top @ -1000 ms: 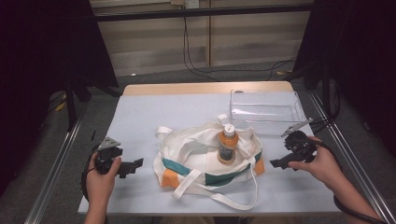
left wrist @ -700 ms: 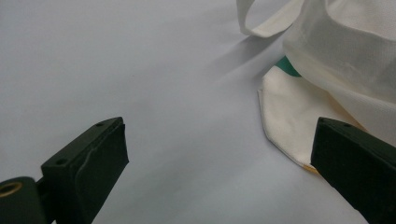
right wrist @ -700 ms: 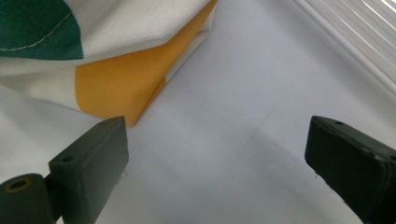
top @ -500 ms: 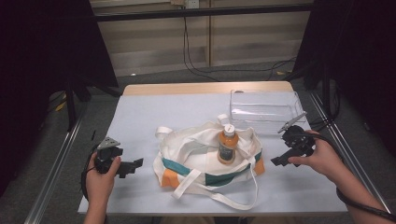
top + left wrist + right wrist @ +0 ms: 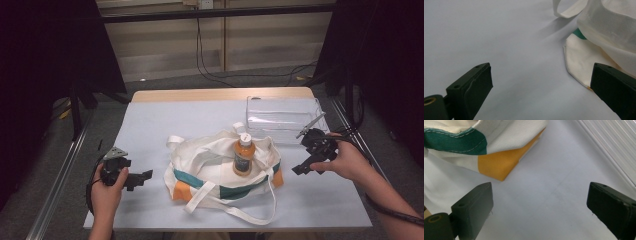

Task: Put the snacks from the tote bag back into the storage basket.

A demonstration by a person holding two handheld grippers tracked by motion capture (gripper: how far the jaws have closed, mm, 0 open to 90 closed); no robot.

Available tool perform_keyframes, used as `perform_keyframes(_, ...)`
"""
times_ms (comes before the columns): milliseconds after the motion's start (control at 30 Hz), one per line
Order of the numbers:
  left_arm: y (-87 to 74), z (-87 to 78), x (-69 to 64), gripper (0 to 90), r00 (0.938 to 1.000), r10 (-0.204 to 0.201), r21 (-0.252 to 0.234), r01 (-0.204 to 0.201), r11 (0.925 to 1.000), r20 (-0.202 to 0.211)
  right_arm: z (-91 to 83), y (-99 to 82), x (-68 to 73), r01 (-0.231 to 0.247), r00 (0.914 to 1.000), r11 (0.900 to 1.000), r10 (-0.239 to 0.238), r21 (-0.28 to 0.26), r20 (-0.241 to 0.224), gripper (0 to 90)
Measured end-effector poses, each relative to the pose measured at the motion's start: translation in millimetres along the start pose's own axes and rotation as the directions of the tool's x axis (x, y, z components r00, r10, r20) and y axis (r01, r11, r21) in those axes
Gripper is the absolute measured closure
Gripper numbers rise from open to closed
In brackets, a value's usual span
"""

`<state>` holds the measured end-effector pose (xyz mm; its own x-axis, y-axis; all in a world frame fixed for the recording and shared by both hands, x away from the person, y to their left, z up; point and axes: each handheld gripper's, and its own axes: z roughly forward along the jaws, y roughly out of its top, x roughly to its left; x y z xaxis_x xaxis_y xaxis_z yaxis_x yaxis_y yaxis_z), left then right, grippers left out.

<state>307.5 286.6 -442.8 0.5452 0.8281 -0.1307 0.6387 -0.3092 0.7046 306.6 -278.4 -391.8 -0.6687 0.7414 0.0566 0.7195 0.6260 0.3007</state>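
Observation:
A white tote bag (image 5: pixel 215 172) with a green band and orange corners lies slumped mid-table. An orange bottle (image 5: pixel 243 156) with a white cap stands upright on top of it. My left gripper (image 5: pixel 145 177) rests left of the bag, open and empty, pointing at it. In the left gripper view its jaws (image 5: pixel 541 72) stand wide apart, with the bag's white corner (image 5: pixel 579 62) just ahead on the right. My right gripper (image 5: pixel 300 169) hovers right of the bag, open. In the right gripper view its jaws (image 5: pixel 539 188) frame bare table, the bag's orange corner (image 5: pixel 501 162) ahead on the left.
A clear plastic bin (image 5: pixel 282 117) stands at the back right, just behind my right hand. The bag's long white strap (image 5: pixel 250 216) loops toward the front edge. The table is covered by a pale grey mat (image 5: pixel 165 120). Metal rails (image 5: pixel 55 185) run along both sides.
My right hand and gripper have drifted slightly away from the front edge, toward the bin. The left gripper, bag and bottle have stayed put.

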Motion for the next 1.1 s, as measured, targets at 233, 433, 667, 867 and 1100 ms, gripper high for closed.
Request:
perform_keyframes(233,-0.5,-0.7,1.9,3.9,1.0,-0.001,0.002,0.001,1.0,-0.001,-4.8,5.6,-0.1,0.003,1.0,0.9985,-0.003,0.055,-0.001,6.8)
perform_keyframes(433,-0.7,-0.6,2.5,3.9,1.0,0.0,0.006,0.0,1.0,-0.001,-7.3,9.5,0.1,0.021,0.9998,0.996,-0.021,0.087,-0.001,6.8)
perform_keyframes(667,-0.8,-0.3,3.0,4.0,1.0,-0.003,0.011,0.003,0.9999,0.003,-14.1,17.1,2.6,0.039,0.9992,0.9925,-0.039,0.115,0.0,7.0)
perform_keyframes(867,-0.8,-1.4,4.3,4.0,1.0,0.005,0.016,-0.005,0.9999,-0.002,-18.8,21.2,4.0,0.047,0.9989,0.9906,-0.047,0.128,-0.003,7.1)
perform_keyframes(1100,-1.8,-1.0,4.4,4.1,1.0,-0.005,0.008,0.005,1.0,0.001,-26.8,26.3,5.1,0.05,0.9987,0.9902,-0.051,0.131,-0.001,7.1)
